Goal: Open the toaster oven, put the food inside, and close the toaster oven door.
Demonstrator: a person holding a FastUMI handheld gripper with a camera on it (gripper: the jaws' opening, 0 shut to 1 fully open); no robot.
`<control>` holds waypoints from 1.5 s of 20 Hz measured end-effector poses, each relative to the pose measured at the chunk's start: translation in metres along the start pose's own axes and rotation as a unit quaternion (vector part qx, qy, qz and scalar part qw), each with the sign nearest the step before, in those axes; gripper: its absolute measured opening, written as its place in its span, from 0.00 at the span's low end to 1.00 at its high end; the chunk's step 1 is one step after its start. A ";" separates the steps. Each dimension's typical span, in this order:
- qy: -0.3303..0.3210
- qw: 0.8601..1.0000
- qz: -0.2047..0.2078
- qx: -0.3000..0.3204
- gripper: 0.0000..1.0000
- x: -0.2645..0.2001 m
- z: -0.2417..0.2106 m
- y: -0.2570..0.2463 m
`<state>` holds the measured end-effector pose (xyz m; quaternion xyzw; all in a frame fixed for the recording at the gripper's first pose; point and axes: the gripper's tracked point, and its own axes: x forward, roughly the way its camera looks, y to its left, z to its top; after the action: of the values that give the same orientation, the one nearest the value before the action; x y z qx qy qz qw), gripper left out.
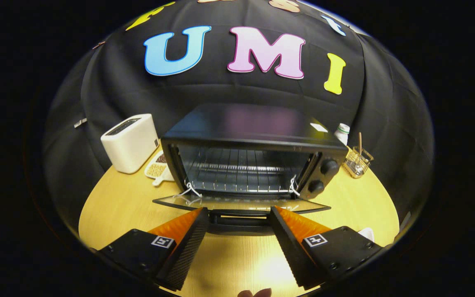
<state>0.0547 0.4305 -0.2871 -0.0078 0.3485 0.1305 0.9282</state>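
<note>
While spread wide, tongs (239,212) level, tips just before lowered oven door (241,204), nothing pinched.

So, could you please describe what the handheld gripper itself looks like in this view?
The gripper has two wedge-shaped fingers tapering toward the tips. Their inner faces are black with a fine ribbed, woven-looking texture, and their outer sides are ridged orange. Each finger sits on a matte black block fixed with small screws, and each block carries a square black-and-white marker tag. No cables are visible.
</note>
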 end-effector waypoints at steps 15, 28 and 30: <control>0.122 0.988 0.090 -0.009 0.99 -0.020 -0.061 -0.023; 0.234 0.964 0.121 0.037 0.99 -0.106 -0.080 -0.238; 0.256 0.961 0.097 0.038 0.99 -0.102 -0.090 -0.283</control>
<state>-0.0071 0.1234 -0.3102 0.0280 0.5785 0.2001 0.7903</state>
